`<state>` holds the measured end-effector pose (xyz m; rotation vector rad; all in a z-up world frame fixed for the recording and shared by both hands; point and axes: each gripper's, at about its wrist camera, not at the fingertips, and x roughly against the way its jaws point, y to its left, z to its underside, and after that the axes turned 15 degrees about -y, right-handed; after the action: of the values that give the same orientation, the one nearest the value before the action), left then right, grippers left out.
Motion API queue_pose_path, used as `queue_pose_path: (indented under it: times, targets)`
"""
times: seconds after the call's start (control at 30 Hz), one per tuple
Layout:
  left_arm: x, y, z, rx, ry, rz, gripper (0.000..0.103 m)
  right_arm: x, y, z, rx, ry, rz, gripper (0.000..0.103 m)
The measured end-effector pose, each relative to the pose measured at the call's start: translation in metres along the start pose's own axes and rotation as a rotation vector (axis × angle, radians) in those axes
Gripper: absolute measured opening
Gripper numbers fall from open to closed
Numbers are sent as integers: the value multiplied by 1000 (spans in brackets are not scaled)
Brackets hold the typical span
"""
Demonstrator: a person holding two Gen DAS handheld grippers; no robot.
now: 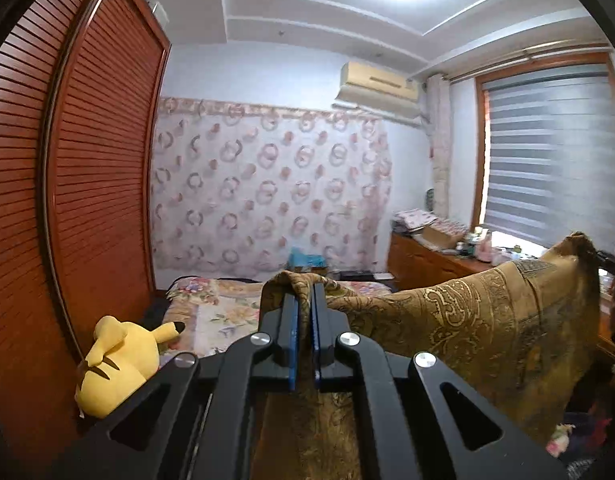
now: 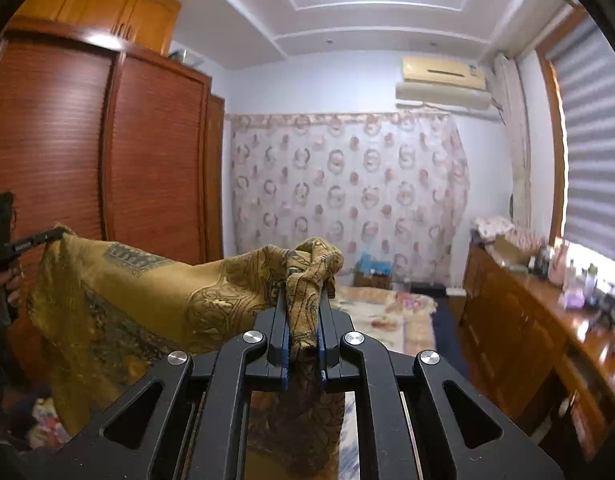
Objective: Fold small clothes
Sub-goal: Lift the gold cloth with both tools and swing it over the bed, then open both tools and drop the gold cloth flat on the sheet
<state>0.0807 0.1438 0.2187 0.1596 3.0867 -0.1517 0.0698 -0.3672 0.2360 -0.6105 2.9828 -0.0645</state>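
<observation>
A gold-brown paisley garment (image 1: 467, 316) is held up in the air, stretched between both grippers. My left gripper (image 1: 305, 292) is shut on one bunched top corner of it. My right gripper (image 2: 303, 292) is shut on the other bunched corner of the garment (image 2: 147, 292). The cloth sags between the two and hangs down below them. The right gripper shows at the right edge of the left wrist view (image 1: 609, 262). The left gripper shows at the left edge of the right wrist view (image 2: 35, 240). Both are held high, pointing across the room.
A bed with a floral cover (image 1: 215, 304) lies below and ahead. A yellow plush toy (image 1: 119, 360) sits at its left side by the red-brown louvred wardrobe (image 1: 87, 200). A wooden dresser (image 2: 539, 320) with small items stands at the right under the window.
</observation>
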Motion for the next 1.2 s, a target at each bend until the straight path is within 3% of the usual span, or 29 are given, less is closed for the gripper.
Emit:
queue_pose_path:
  times: [0.07,0.17,0.23,0.3,0.37,0.4,0.43,0.53,0.67,0.93,1.2]
  targets:
    - [-50,8,20,-21,56,-28,6,-44,-2,1,43,42,28,7]
    - [-130,19,77,-64,175,-28,8,-132,-10,38,135,163,141,10]
    - [-167,26,114,-54,264,-10,8,-196,-24,90,147,274,185,21]
    - [-197,34,158,-28,370,6,8,-240,-38,147,140,397,211,24]
    - [-203,34,189,-36,432,26,8,-260,-50,192,101,463,244,25]
    - [-199,30,196,-56,435,28,13,-262,-55,211,64,485,242,25]
    - [-193,27,202,-86,430,27,25,-261,-57,224,41,503,233,25]
    - [-177,19,205,-82,443,48,35,-244,-52,249,50,526,207,27]
    - [-150,1,201,-119,452,71,38,-212,-52,264,25,556,168,28]
    - [-94,-23,212,-84,462,107,39,-125,-30,261,-79,544,58,34]
    - [-42,-31,254,-75,500,101,39,-59,-10,304,-111,629,23,39]
